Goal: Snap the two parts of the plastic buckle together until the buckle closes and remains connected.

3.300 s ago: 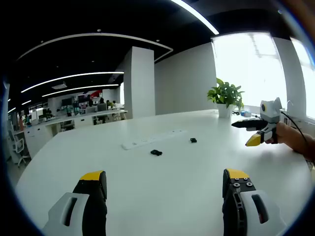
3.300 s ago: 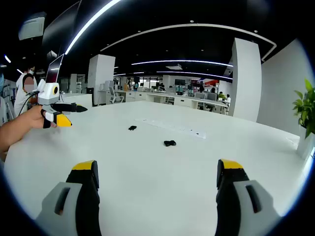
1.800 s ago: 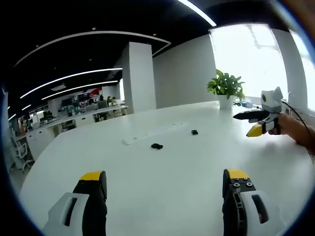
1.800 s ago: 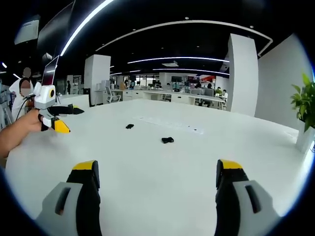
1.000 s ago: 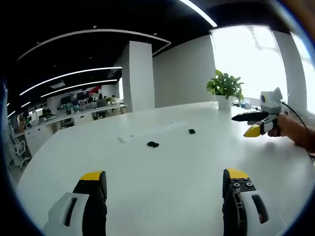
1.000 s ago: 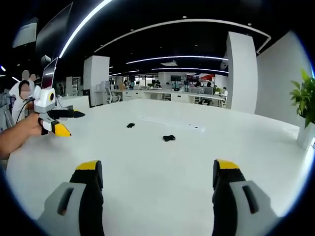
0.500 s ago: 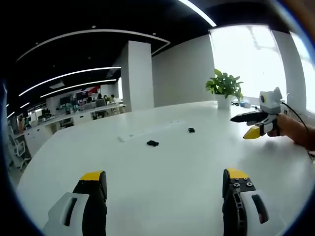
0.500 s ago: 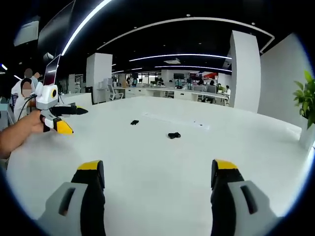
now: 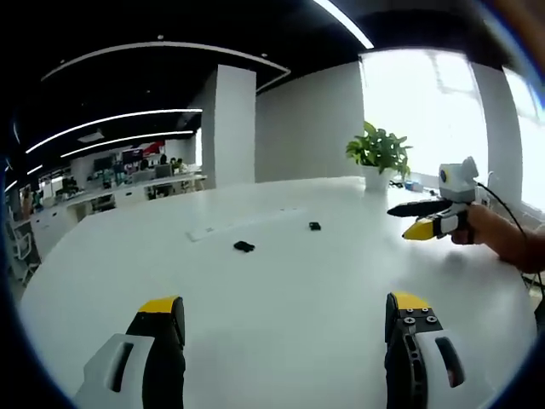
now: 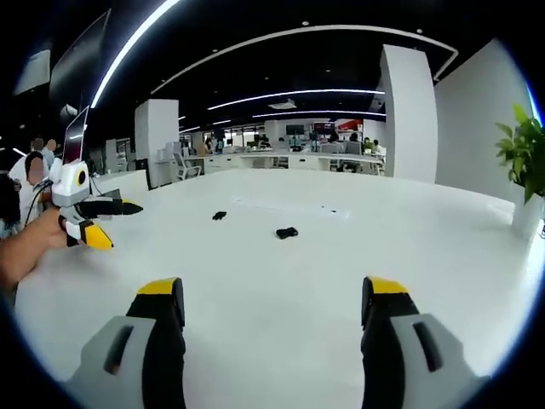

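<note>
A: Starting big: white table (image 9: pixel 281 281), wide and mostly bare. Plant (image 9: pixel 377 152) at the far edge, a pillar (image 9: pixel 228 123) behind, a long white strip (image 9: pixel 243 223) lying flat on the table.

B: Grippers?

A: Left gripper (image 9: pixel 281 311) low over the near table, jaws spread wide, nothing between them. Right gripper (image 10: pixel 271 294) same: gaping, empty. Each one also shows in the other's view, held out by a hand (image 9: pixel 494 234), tips apart there too.

B: Buckle parts?

A: Two small black bits out mid-table, well apart from each other. Near part (image 9: pixel 244 247) sits just this side of the strip; far part (image 9: pixel 314 226) lies off past its end, toward the plant. Right gripper view has them too: near part (image 10: pixel 287 232), far part (image 10: pixel 220 216). Too small to tell which is male or female.

B: What changed?

A: Little. Over the last few seconds both views drifted and tilted, that's the cameras. The parts haven't shifted against the strip. Jaws stayed wide throughout. In the left gripper view the right gripper sits a touch lower and further in than before.

B: Meaning?

A: Task not begun, I'd say. Nothing is grasped and both grippers are far from the parts. Next would be closing in, one part per gripper.
</note>
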Demonstrator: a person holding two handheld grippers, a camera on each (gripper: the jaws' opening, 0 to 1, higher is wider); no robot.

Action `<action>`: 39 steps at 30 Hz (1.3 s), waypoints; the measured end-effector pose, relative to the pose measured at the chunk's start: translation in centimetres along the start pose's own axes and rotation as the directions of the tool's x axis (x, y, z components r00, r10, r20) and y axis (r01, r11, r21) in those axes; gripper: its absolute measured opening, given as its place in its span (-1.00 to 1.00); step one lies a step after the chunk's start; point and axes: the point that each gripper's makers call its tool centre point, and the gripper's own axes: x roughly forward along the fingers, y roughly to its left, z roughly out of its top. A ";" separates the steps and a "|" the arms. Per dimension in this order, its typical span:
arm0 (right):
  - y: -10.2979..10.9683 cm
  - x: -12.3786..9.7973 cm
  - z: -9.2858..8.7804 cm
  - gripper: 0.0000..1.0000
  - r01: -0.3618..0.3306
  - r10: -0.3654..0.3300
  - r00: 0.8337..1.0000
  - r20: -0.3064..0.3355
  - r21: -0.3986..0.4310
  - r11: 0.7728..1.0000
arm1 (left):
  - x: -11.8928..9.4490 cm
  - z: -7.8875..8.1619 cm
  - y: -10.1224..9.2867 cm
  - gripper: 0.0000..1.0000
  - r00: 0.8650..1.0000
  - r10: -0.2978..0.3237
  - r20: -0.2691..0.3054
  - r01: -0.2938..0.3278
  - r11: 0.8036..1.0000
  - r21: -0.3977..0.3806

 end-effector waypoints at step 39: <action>0.5 3.3 -0.2 0.48 -0.024 0.023 0.998 -0.061 -0.024 0.999 | 3.7 1.7 2.6 0.99 1.000 0.010 -0.028 -0.010 1.000 0.013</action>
